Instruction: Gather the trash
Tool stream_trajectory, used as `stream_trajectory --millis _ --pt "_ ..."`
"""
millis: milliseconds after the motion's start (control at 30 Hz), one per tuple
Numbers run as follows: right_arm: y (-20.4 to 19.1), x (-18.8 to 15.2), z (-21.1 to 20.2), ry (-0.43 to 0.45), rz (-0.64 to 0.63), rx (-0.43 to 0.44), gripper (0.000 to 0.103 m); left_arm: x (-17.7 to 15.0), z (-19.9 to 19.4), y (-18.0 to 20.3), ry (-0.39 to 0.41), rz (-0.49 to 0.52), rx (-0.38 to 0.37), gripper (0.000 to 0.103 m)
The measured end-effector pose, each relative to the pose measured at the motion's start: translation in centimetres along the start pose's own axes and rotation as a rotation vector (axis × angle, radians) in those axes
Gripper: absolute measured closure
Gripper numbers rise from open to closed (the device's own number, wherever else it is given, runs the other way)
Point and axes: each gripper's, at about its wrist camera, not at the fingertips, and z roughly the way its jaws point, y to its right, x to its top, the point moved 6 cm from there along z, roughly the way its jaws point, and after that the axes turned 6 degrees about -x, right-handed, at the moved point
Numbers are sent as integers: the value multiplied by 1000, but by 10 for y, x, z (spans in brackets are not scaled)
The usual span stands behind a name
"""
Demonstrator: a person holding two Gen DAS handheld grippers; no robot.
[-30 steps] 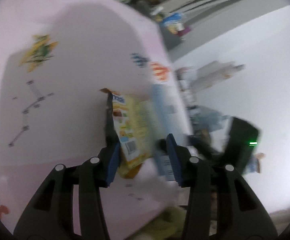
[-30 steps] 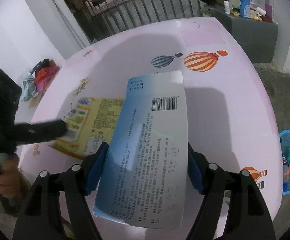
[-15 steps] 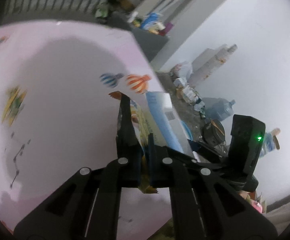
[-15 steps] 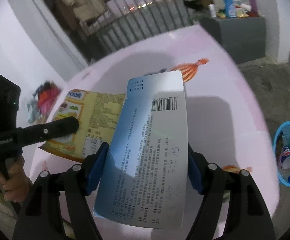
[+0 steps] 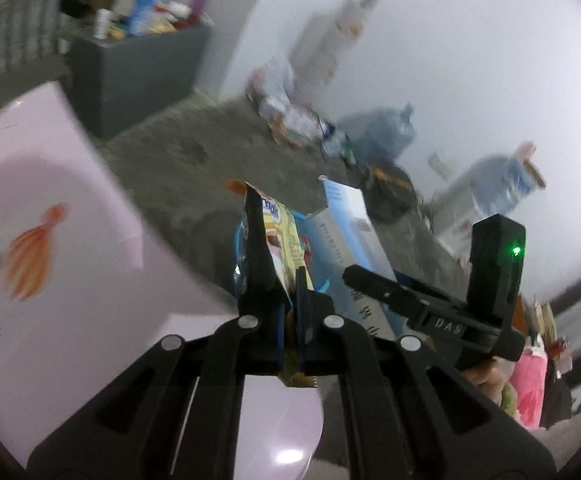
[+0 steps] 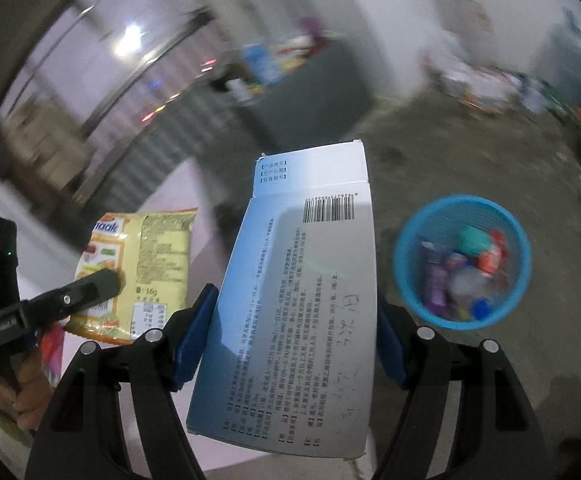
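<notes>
Both pictures are dim and a bit gray. The room behind is smeared and blurry, and the blue basket [image 6: 461, 261] looks fuzzy too. The printed box [image 6: 296, 300] up close is sharp. A bright lamp glows at the top left in the right view. The edges bend round and go dark. A small shine sits on the pink surface [image 5: 50, 216].

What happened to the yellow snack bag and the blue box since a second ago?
The left claw shut on the yellow snack bag and lifted it off the pink table. Both claws then swung away from the table toward the blue basket on the floor. The right claw kept its grip on the blue box throughout.
</notes>
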Motion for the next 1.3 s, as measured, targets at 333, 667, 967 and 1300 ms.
stream_trajectory --millis 333,667,967,1300 --pt "131 59 105 -91 72 -202 30 40 193 -7 -261 9 63 101" --pt "215 48 188 -188 188 -323 23 41 278 -39 -334 -49 149 59" --pt "210 47 166 -117 128 -416 20 68 226 -44 -211 -64 121 45" --pt "124 44 99 -10 -31 -387 20 85 74 -34 36 8 174 23"
